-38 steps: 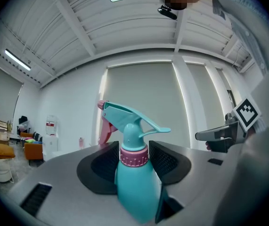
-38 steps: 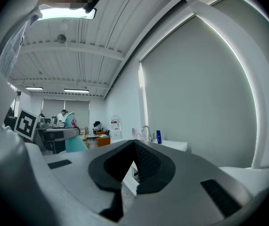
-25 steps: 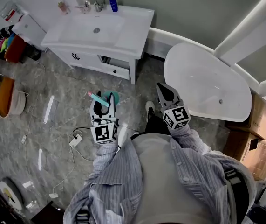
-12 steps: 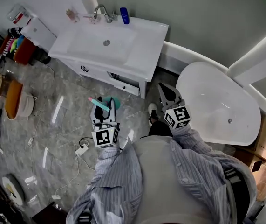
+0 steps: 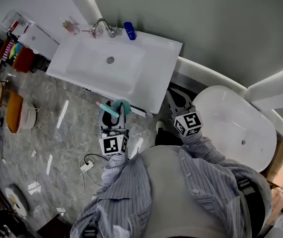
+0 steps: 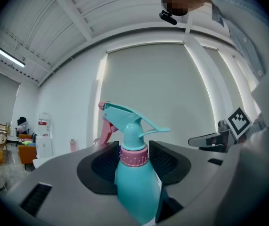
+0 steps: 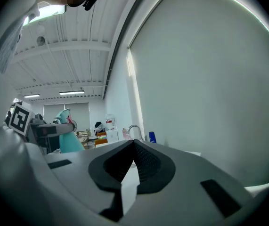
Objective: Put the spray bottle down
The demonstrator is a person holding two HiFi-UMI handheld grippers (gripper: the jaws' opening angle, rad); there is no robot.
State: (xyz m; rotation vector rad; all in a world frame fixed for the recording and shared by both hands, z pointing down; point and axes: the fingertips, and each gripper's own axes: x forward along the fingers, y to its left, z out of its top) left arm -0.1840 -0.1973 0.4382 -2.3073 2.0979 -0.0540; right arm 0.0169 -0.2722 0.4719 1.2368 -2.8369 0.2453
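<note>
1. The spray bottle is teal with a pink collar and a pink nozzle tip. It stands upright between the pads of the left claw, which is clamped on its neck and shoulder. It is carried in the air and rests on nothing.
2. In the head view the spray bottle sits right at the front edge of the white washbasin bench, above the floor. I can't tell if it is already over the top or just short of it.
3. The right claw has its jaws pressed together with nothing between them. It is held up beside the left one, on the side towards the bathtub.
4. Change: over the last second the washbasin bench has slid down and closer in the head view. The bottle was over open floor then and is now against the front edge, so the person has walked up to it. The grip on the bottle is unchanged.
5. Meaning: this looks like the approach phase, with the put-down not yet started. The likely drop spot is the flat rim of the bench; the tap and a blue bottle stand at the back, well clear.
6. What's left: move the bottle over the top, lower it until its base sits flat, then open the claw. It is top-heavy, so it needs to go down straight.
</note>
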